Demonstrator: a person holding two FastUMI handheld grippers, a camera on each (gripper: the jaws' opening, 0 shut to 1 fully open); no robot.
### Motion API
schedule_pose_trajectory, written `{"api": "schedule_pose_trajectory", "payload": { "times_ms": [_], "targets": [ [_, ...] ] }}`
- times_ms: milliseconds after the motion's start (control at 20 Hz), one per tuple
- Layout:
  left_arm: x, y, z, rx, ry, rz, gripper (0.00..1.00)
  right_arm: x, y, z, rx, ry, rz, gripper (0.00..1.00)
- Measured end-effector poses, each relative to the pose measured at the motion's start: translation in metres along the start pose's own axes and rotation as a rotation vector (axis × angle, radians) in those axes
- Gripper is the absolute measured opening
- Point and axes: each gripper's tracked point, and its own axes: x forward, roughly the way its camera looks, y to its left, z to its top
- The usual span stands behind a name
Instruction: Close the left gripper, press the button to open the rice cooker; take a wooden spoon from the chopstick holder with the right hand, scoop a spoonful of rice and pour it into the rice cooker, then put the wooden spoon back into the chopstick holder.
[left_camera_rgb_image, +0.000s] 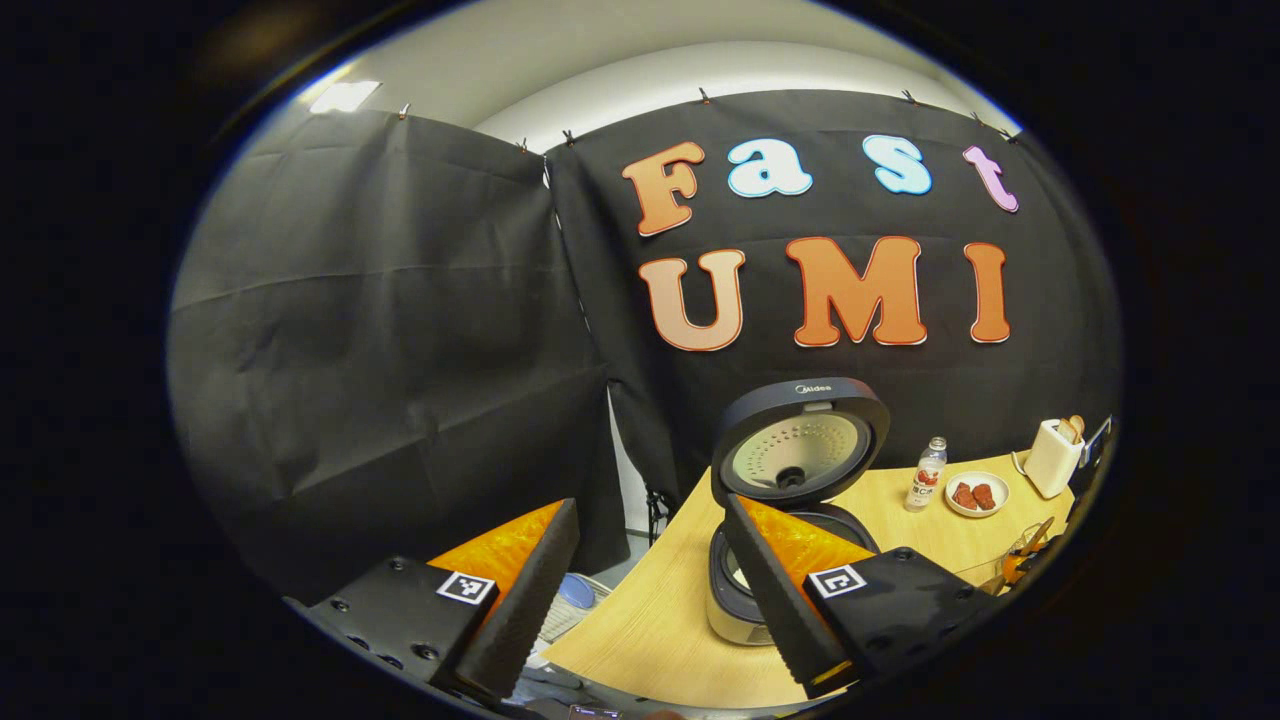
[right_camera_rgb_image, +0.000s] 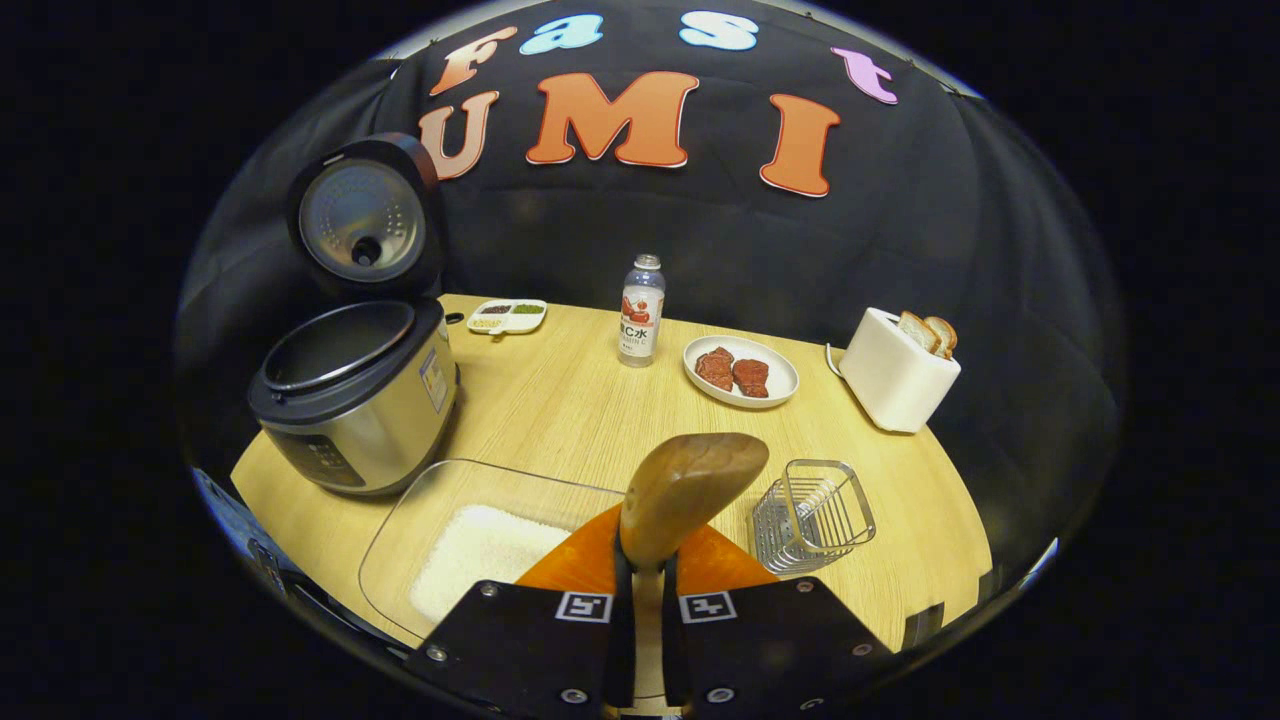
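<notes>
Left hand-held gripper (left_camera_rgb_image: 650, 590) — black screwed blocks, square coded tags, orange backs, ribbed black fingers (left_camera_rgb_image: 520, 600).

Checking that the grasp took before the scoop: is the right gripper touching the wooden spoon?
Touching. In the right gripper view, the right gripper has both fingers pressed on the wooden spoon, whose bowl sticks up above them.

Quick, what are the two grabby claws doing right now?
Left gripper: open, holding nothing.
Right gripper: closed on the wooden spoon.

Rice cooker (right_camera_rgb_image: 355, 410) lid up; wooden spoon (right_camera_rgb_image: 690, 490) above rice (right_camera_rgb_image: 480, 555); wire chopstick holder (right_camera_rgb_image: 812, 515) at its right.
</notes>
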Motion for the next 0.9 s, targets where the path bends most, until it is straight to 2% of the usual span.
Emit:
{"api": "schedule_pose_trajectory", "payload": {
  "times_ms": [200, 350, 500, 750, 900],
  "targets": [
    [0.004, 0.005, -0.007, 0.011, 0.012, -0.005, 0.98, -0.002, 0.006, -0.002, -0.09, -0.07, -0.038, 0.1],
    [0.01, 0.0, -0.008, 0.012, 0.017, -0.023, 1.0, -0.006, 0.013, -0.01, -0.073, -0.098, -0.053, 0.1],
    [0.017, -0.007, -0.007, 0.021, 0.022, -0.051, 0.98, -0.009, 0.02, -0.019, -0.005, -0.102, -0.05, 0.1],
    [0.023, -0.018, -0.005, 0.054, 0.011, -0.095, 0.98, -0.012, 0.043, -0.02, 0.208, -0.113, 0.021, 0.1],
    [0.02, -0.016, -0.007, 0.045, 0.014, -0.108, 0.98, -0.014, 0.055, -0.018, 0.276, -0.117, 0.052, 0.1]
  ]
}}
